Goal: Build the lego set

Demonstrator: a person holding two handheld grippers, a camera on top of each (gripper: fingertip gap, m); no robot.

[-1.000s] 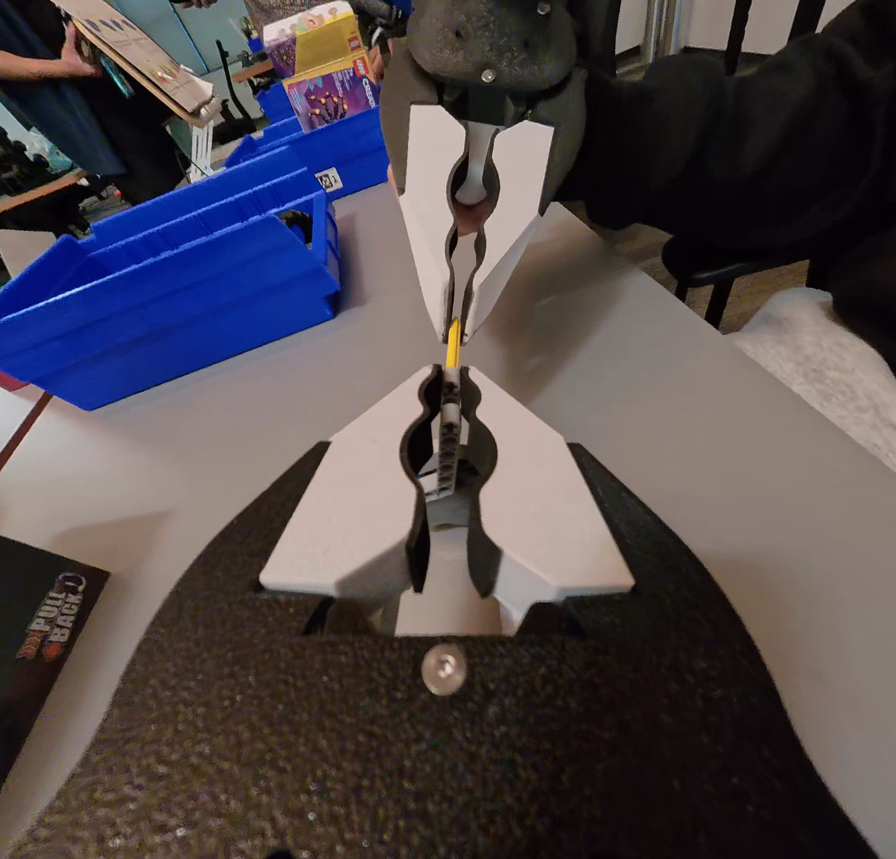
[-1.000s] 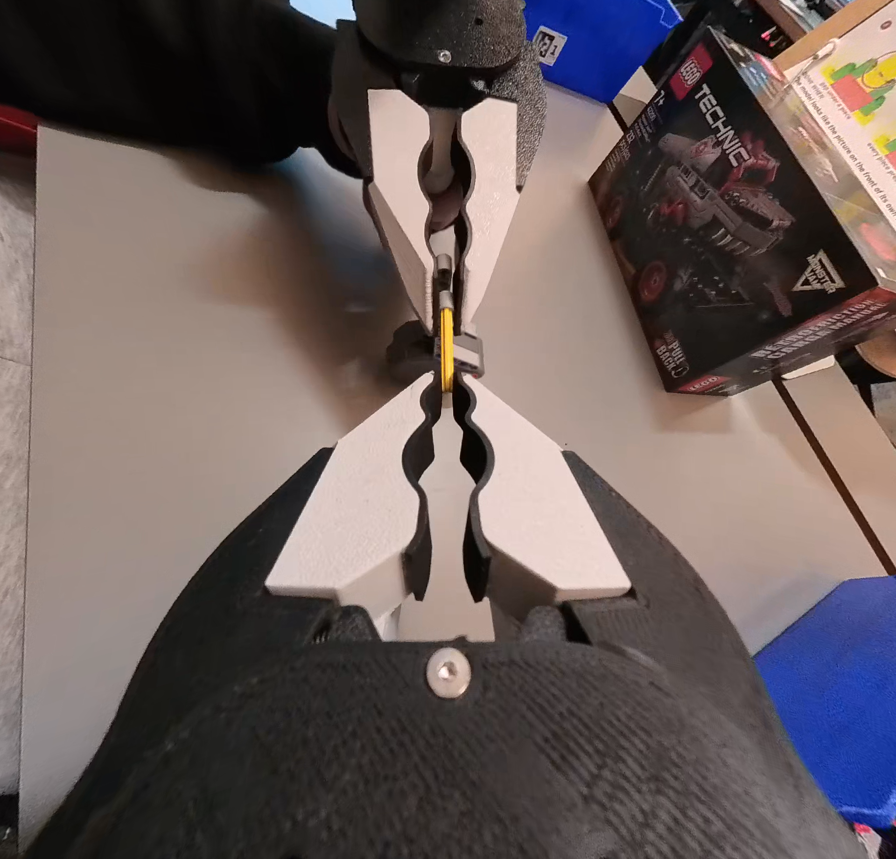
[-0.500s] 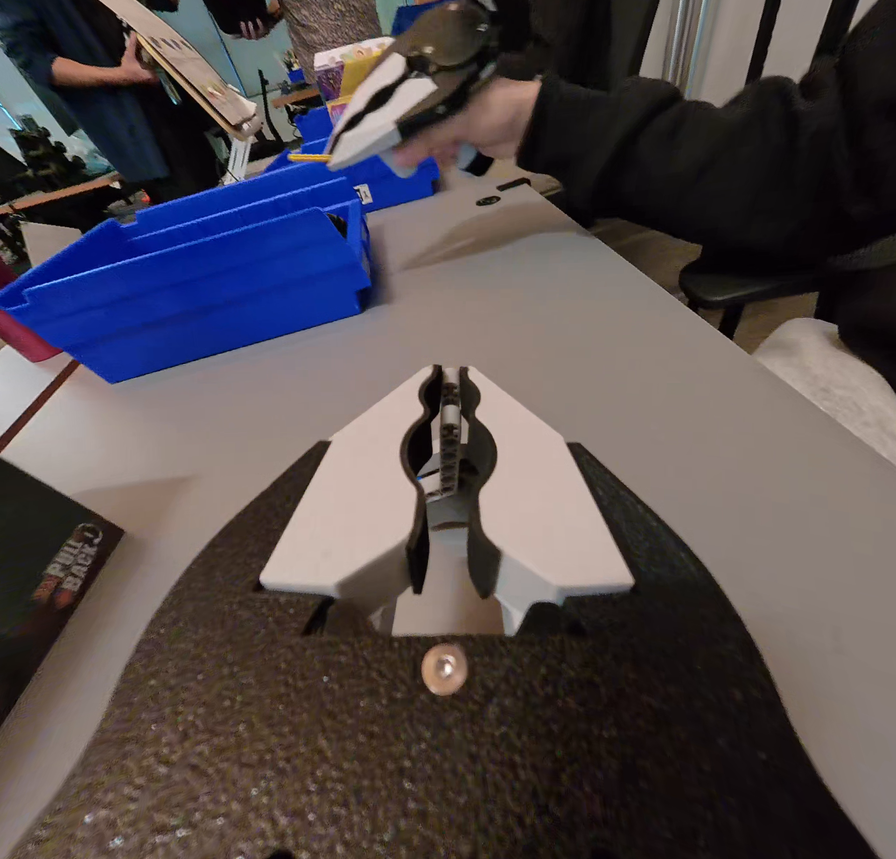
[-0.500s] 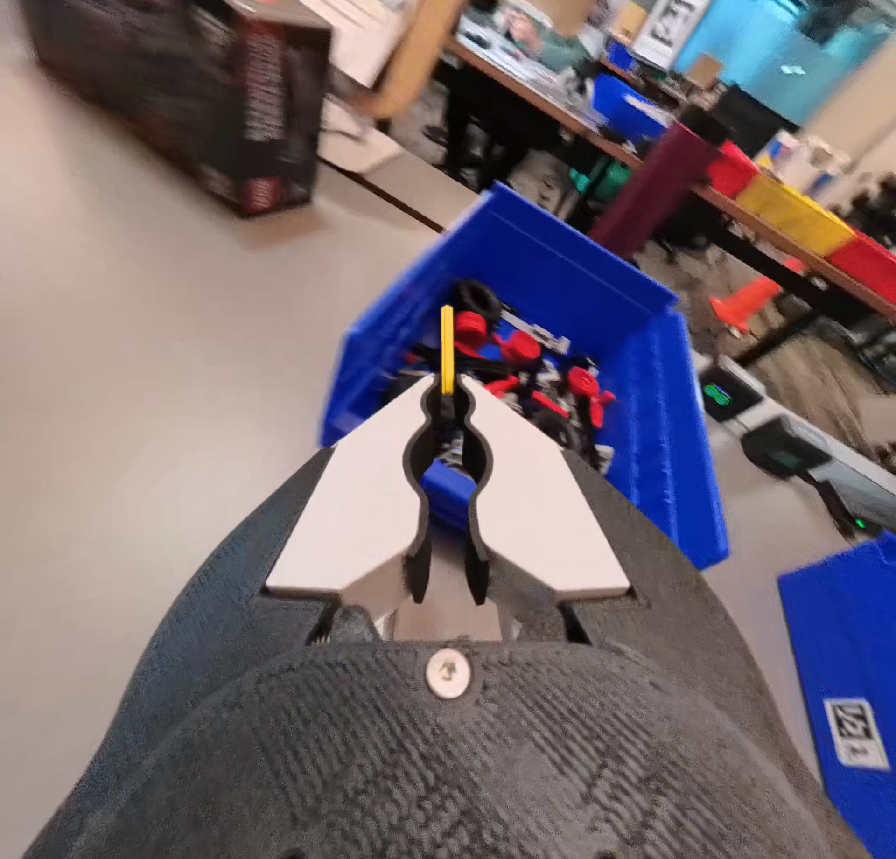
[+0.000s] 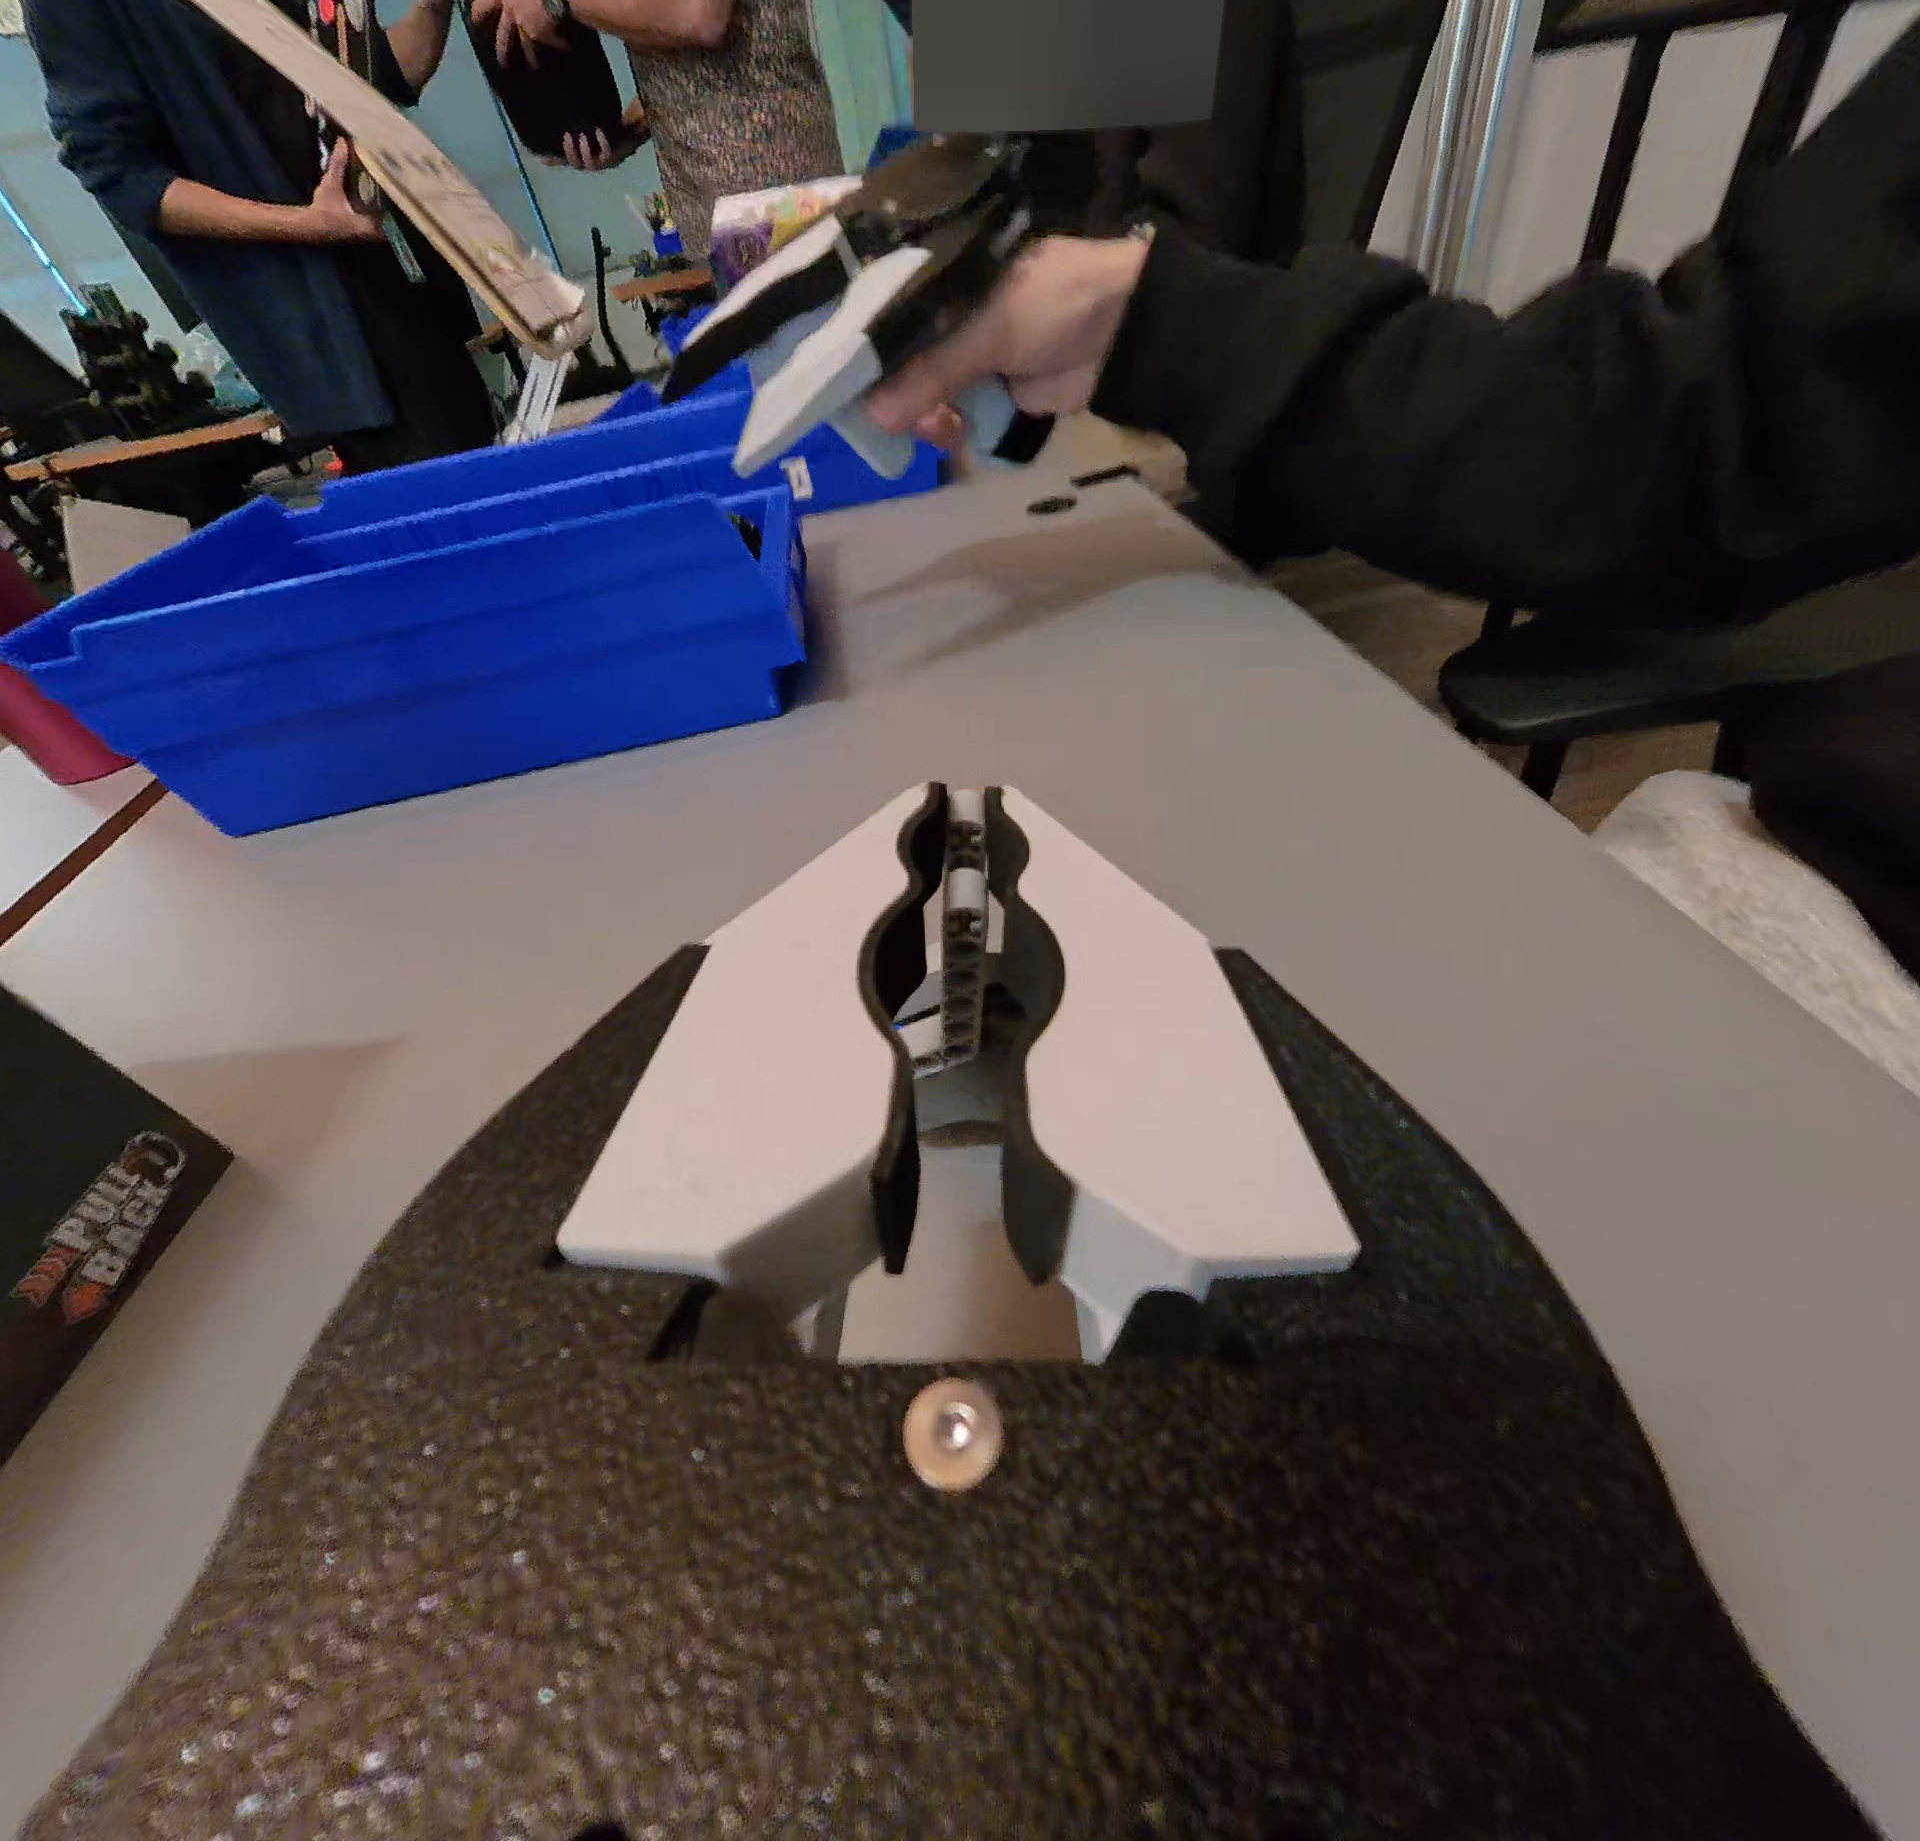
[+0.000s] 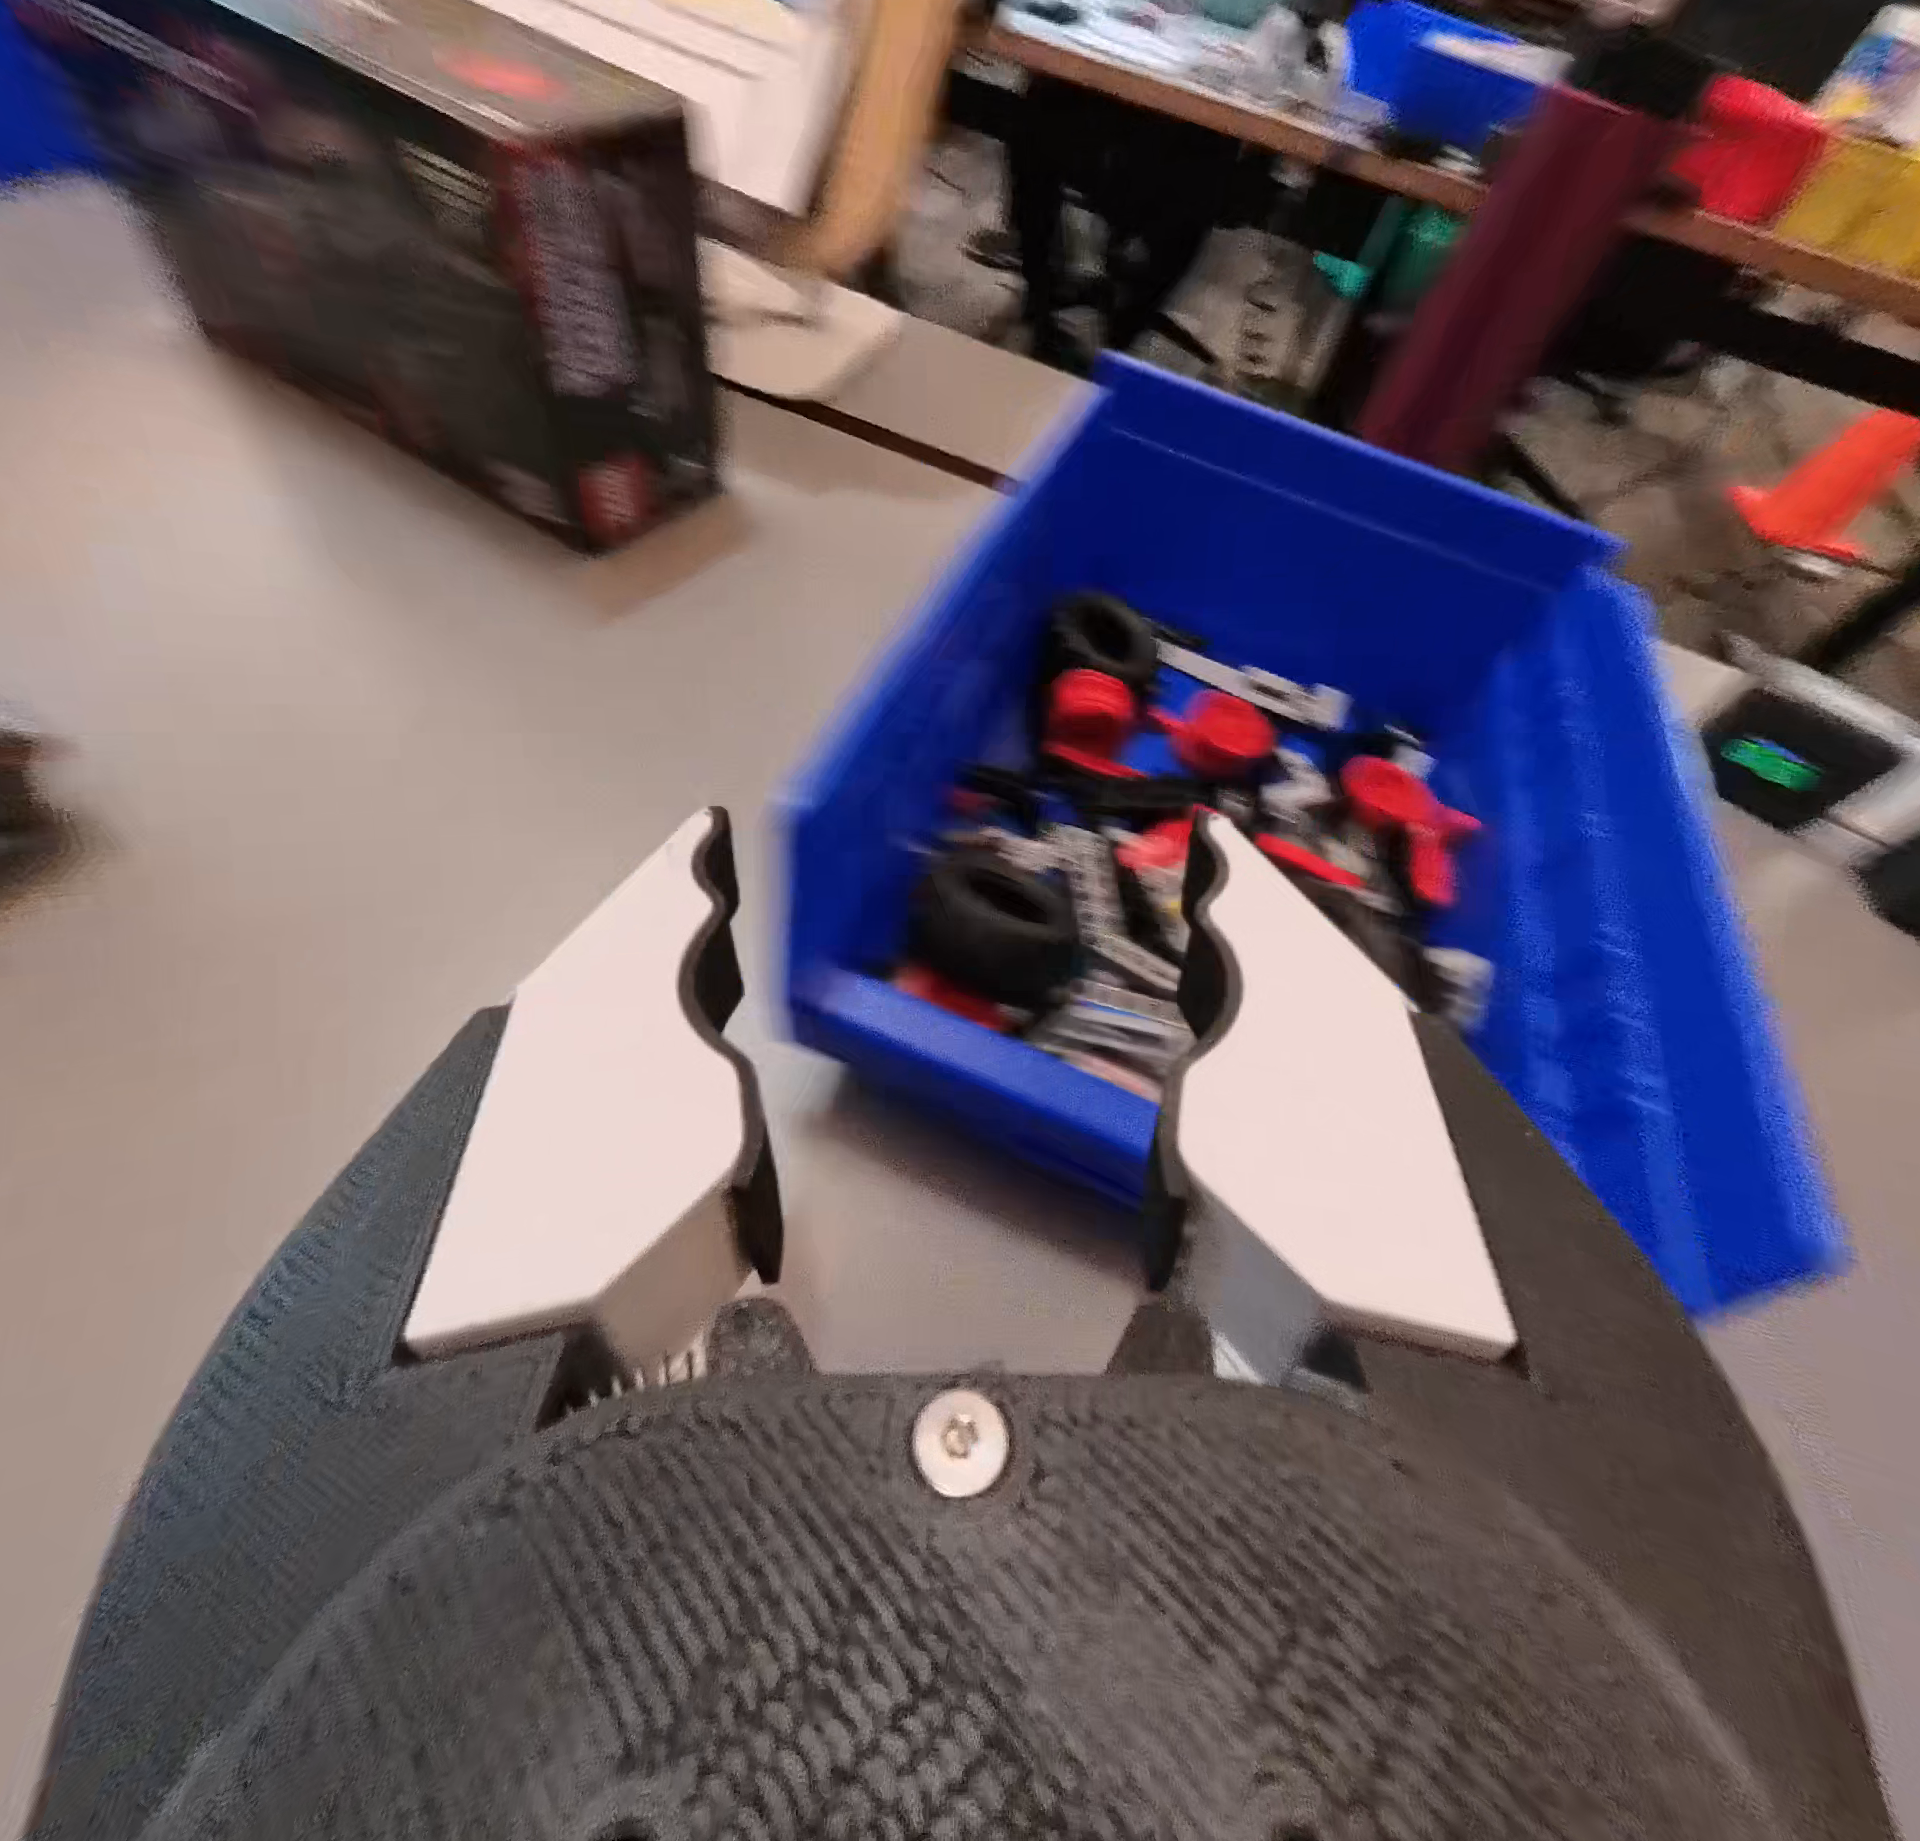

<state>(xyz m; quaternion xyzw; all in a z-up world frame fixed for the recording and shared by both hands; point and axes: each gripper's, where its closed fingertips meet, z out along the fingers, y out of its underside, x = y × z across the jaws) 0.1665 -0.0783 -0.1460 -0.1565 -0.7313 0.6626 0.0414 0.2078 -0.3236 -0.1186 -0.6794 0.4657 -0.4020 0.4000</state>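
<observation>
Two grippers are in my feeds, and only one is loaded: my left gripper is clamped on a slim lego beam, dark grey with a row of small holes along its length and pale grey sections toward the tip, standing on edge in the slot between the fingers above the grey table. My right gripper has its fingers spread wide with nothing between them, held over the near end of a blue bin. That bin holds a blurred heap of loose pieces: black tyres, red parts and grey ones. A dark lego box stands on the table beyond.
</observation>
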